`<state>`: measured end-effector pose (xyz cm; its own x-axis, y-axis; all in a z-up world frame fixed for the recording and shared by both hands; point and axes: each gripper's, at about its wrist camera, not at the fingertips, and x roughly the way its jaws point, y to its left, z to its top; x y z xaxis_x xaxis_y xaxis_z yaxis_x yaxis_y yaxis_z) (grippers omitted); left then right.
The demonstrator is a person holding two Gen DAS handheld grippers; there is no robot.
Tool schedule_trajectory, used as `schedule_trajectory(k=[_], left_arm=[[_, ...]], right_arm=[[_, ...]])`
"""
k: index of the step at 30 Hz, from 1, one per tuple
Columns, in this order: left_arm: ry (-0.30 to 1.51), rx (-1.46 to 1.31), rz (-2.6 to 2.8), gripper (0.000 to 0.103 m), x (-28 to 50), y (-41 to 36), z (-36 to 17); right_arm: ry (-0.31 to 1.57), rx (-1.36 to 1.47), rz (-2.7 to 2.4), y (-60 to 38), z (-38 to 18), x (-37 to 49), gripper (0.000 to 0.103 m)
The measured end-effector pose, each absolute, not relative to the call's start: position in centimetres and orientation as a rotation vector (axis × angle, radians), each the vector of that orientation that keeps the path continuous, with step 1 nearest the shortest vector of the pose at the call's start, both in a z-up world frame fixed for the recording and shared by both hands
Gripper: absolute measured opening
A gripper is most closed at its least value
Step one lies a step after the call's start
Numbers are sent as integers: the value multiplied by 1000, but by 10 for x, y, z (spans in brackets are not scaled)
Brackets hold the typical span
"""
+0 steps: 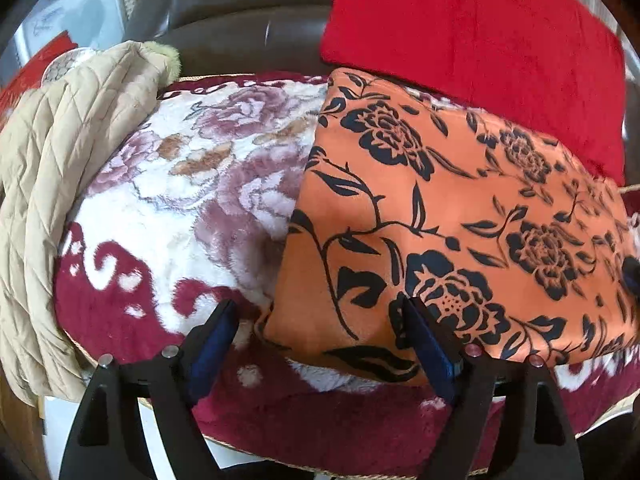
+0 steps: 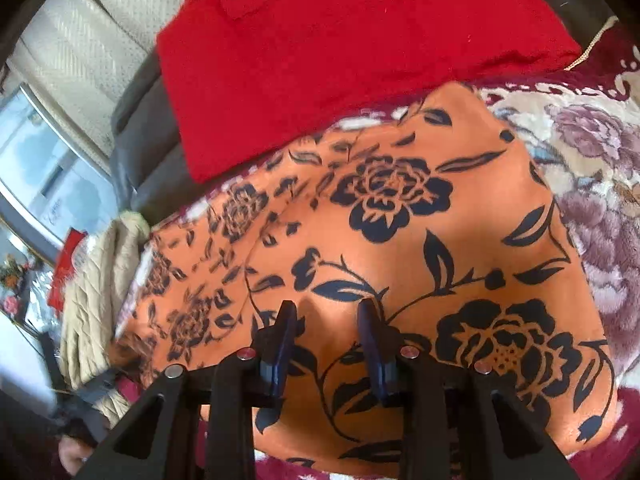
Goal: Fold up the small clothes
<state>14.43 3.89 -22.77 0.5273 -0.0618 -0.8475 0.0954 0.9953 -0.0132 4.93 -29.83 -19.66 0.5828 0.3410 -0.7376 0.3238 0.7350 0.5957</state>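
An orange garment with a black flower print [image 1: 452, 216] lies folded flat on a plush maroon and white floral blanket [image 1: 188, 208]. It fills the middle of the right wrist view [image 2: 400, 232]. My left gripper [image 1: 320, 312] is open and empty at the garment's near left corner, just above it. My right gripper [image 2: 328, 310] is open over the garment, its fingertips at the cloth with a small ridge of fabric between them. A folded red garment [image 1: 476, 44] lies behind the orange one, also in the right wrist view [image 2: 340, 48].
A beige quilted jacket [image 1: 60, 184] is heaped at the blanket's left edge and shows in the right wrist view [image 2: 104, 280]. A dark leather sofa back [image 1: 248, 12] rises behind. The blanket [image 2: 592, 168] extends beyond the garment.
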Motion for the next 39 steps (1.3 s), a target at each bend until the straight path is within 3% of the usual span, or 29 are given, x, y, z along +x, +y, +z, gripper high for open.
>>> schedule_trajectory(k=[8,13,21,22,23,25,28,35,39], left_arm=[[962,-81,-85,84,116,57,-197],[1057,-150,-56,84,115,66,-217],[980,-152,-19,84,122,74,-196],[961,-146,-7,84,126,77,-193],[951,-127,11,84,132,79,-193],[1007,-72,55,84,143,82,-202],[1070,-107,38,84,149,89,-218],[887,43,-95,84,109,36,-171],[923,92,-142,84,110,7,-178]], right_arm=[[826,815,76,-309,-168,27,38],[994,851,7,-313,-197,32,36],[873,1026,-15,-367,-187,-1,36],[852,1060,-28,-377,-190,-7,39],[828,1098,-49,-389,-190,-15,62],[782,1157,-106,-408,-192,-32,80],[750,1210,-137,-429,-197,-52,80],[905,1306,-82,-427,-233,-49,78],[932,1308,4,-409,-235,-30,77]])
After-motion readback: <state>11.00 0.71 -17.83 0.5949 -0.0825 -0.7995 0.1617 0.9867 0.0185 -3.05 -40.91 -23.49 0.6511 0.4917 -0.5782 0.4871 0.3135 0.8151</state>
